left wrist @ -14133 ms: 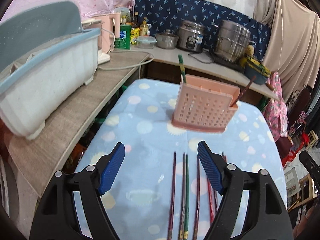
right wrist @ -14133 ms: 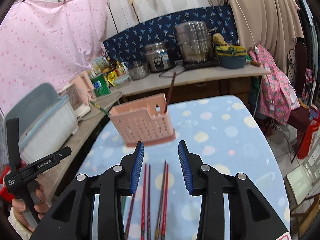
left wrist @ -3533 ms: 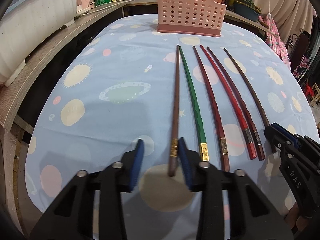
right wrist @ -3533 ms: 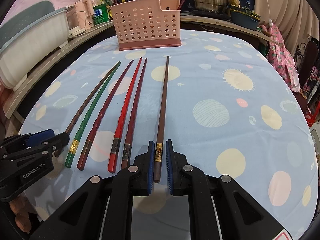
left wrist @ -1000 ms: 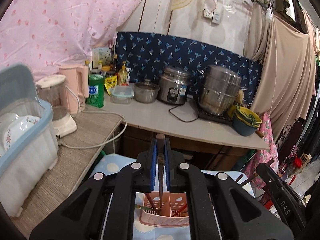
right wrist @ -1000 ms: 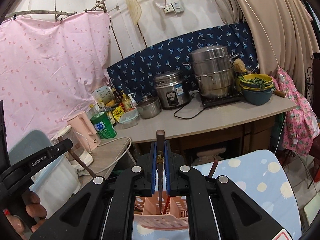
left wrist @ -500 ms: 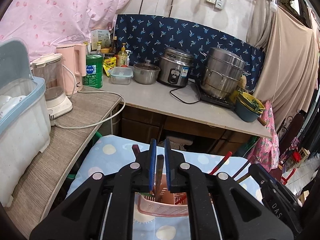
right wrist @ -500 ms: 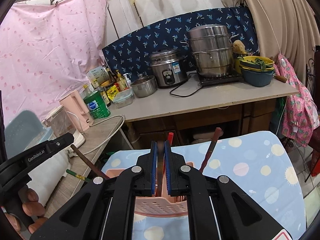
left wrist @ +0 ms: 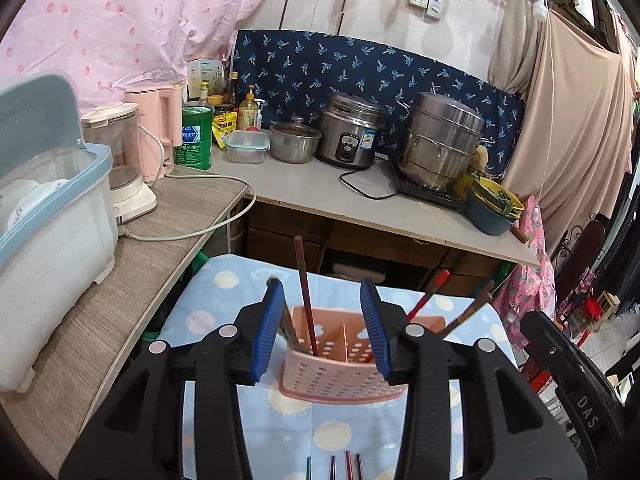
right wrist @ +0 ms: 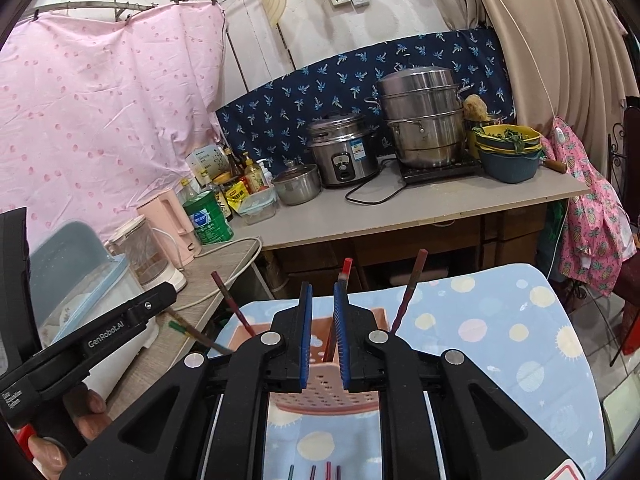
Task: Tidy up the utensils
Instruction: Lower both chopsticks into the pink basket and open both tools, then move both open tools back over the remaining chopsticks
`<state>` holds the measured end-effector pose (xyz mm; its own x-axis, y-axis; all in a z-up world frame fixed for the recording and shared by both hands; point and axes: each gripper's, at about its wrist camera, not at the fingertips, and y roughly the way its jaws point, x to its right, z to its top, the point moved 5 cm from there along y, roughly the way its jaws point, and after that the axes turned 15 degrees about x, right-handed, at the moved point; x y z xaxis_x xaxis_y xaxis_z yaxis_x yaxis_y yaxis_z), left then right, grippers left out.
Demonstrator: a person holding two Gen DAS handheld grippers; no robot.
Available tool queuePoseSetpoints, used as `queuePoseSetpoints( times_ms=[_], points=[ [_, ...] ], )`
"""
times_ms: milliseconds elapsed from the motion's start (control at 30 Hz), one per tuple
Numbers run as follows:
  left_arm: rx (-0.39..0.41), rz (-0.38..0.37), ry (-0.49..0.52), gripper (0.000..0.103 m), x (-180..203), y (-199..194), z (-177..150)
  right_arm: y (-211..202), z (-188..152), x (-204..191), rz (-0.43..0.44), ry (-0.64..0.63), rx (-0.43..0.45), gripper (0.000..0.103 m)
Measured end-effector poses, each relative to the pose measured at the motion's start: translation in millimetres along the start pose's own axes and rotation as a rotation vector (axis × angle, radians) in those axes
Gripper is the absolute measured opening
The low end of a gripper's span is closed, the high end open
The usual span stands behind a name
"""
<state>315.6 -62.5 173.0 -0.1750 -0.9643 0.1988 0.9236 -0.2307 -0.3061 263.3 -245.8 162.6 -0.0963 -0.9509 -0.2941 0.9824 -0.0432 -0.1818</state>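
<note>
A pink perforated utensil basket (left wrist: 340, 376) stands on the blue spotted tablecloth (left wrist: 224, 284). Several chopsticks stand in it, among them a dark red one (left wrist: 305, 284) in the left part and red and brown ones (left wrist: 430, 294) leaning right. My left gripper (left wrist: 322, 328) is open and empty, its jaws wide on either side of the basket's top. My right gripper (right wrist: 323, 336) hovers over the basket (right wrist: 320, 392) with jaws slightly apart and nothing between them; a red chopstick (right wrist: 344, 270) stands just behind it. Several chopstick tips (left wrist: 334, 466) lie on the cloth below.
A wooden side counter (left wrist: 100, 320) on the left holds a white and blue dish bin (left wrist: 48, 216) and a blender (left wrist: 120, 160). The back counter (left wrist: 360, 204) holds a rice cooker (left wrist: 348, 136), steel pots (left wrist: 440, 144) and bowls (left wrist: 494, 208). The other gripper's body (right wrist: 80, 344) is at left.
Both grippers have let go of their chopsticks, which now stand in the basket. The left jaws opened wide; the right opened slightly. Both views sit a bit lower.
</note>
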Motion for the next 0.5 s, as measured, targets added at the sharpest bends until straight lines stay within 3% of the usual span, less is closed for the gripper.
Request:
queuePoseSetpoints(
  times_ms=[500],
  points=[
    [-0.075,0.023,0.048,0.039,-8.9,-52.7,-53.5,-62.0,-53.4,-2.8,0.023,0.012,-0.084,0.014]
  ],
)
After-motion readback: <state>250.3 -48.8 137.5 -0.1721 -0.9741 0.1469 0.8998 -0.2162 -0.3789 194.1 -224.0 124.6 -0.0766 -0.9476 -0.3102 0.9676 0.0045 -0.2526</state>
